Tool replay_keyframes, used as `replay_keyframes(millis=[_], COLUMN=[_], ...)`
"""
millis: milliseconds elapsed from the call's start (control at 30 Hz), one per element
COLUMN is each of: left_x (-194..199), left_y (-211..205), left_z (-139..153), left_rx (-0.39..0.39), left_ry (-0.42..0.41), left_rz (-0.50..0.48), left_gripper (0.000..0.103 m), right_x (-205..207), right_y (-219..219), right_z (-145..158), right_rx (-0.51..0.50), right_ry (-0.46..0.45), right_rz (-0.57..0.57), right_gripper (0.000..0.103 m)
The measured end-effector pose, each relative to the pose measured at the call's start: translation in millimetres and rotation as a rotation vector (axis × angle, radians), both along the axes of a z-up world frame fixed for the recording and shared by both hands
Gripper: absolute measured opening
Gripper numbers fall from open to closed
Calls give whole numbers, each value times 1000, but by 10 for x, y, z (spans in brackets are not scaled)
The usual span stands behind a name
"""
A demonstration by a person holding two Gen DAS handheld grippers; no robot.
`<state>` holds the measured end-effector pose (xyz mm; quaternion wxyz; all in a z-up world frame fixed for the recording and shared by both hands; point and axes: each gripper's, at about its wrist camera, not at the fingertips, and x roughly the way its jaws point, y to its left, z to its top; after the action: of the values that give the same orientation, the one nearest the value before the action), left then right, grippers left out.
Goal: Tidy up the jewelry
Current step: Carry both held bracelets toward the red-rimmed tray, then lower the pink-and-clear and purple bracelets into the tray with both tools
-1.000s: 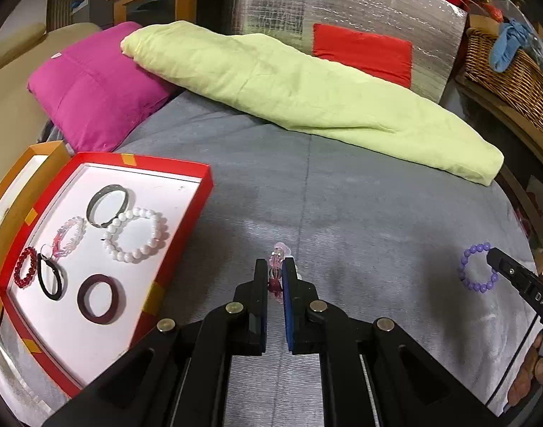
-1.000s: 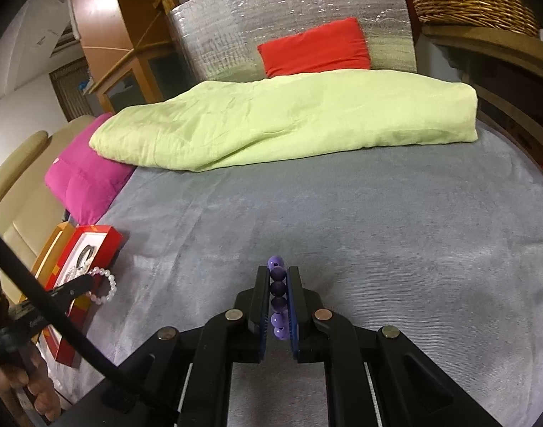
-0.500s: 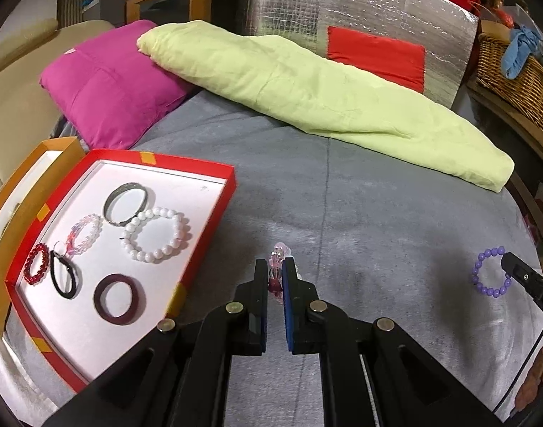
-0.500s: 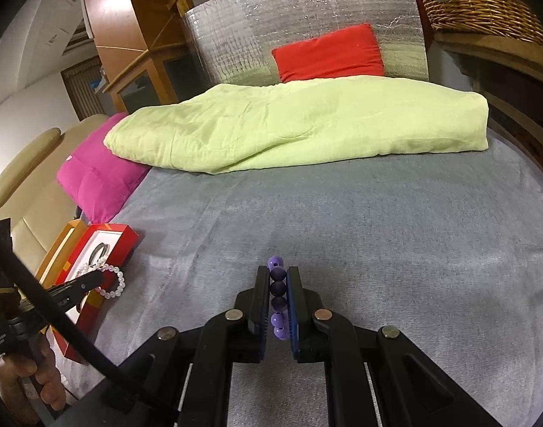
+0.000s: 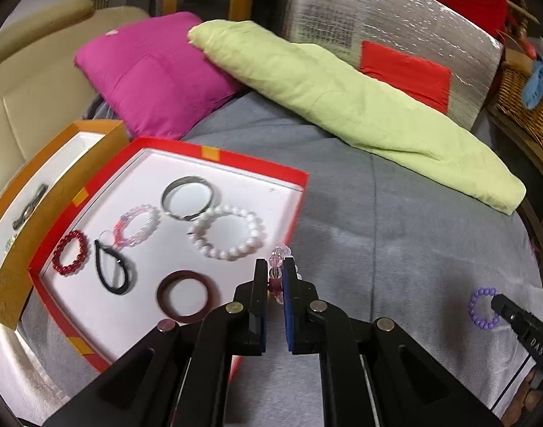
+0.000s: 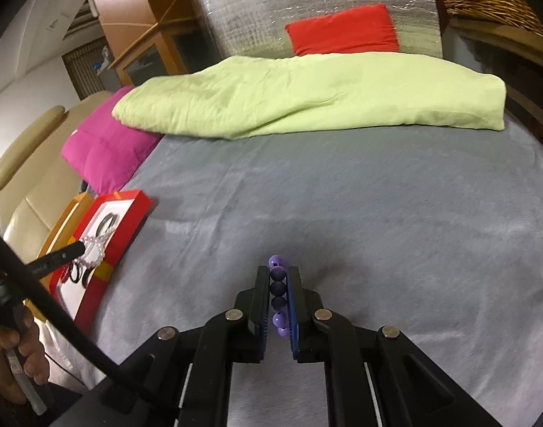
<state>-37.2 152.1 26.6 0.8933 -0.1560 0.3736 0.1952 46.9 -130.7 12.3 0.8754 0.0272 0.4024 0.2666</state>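
My left gripper [image 5: 274, 274] clamps a pink bracelet [image 5: 276, 267]; only its view shows the tray [image 5: 214, 153] contents at ten o'clock. My right gripper [image 6: 279, 297] clamps purple beads [image 6: 277, 286].

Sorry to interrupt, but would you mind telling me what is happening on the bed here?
A person is sorting jewelry with two handheld grippers. The left gripper is shut on a pink and clear beaded bracelet near the edge of the red, white-lined tray, which already holds several bracelets and rings. The right gripper is shut on a purple beaded bracelet above the grey blanket.
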Motion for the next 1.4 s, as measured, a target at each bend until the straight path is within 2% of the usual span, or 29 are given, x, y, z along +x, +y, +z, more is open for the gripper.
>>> replay_keyframes(millis=[100, 300, 700, 933, 1400], left_x=[-71, -277, -512, -505, -400], left_y=[77, 386, 837, 987, 1320], left_z=[17, -26, -85, -102, -162], left_rx=[16, -22, 7, 8, -43], left_ry=[-3, 6, 34, 43, 36], left_rz=[13, 71, 169, 194, 245], left_gripper=[8, 8, 8, 8, 8], right_x=[-78, -241, -494, -559, -522], right_y=[209, 708, 1711, 2120, 2517], right_z=[70, 313, 600, 550, 404], right_rx=[-2, -19, -6, 10, 17], right_ry=[-1, -42, -79, -47, -3], right_rz=[30, 108, 272, 335, 389], right_gripper=[10, 10, 10, 10, 10])
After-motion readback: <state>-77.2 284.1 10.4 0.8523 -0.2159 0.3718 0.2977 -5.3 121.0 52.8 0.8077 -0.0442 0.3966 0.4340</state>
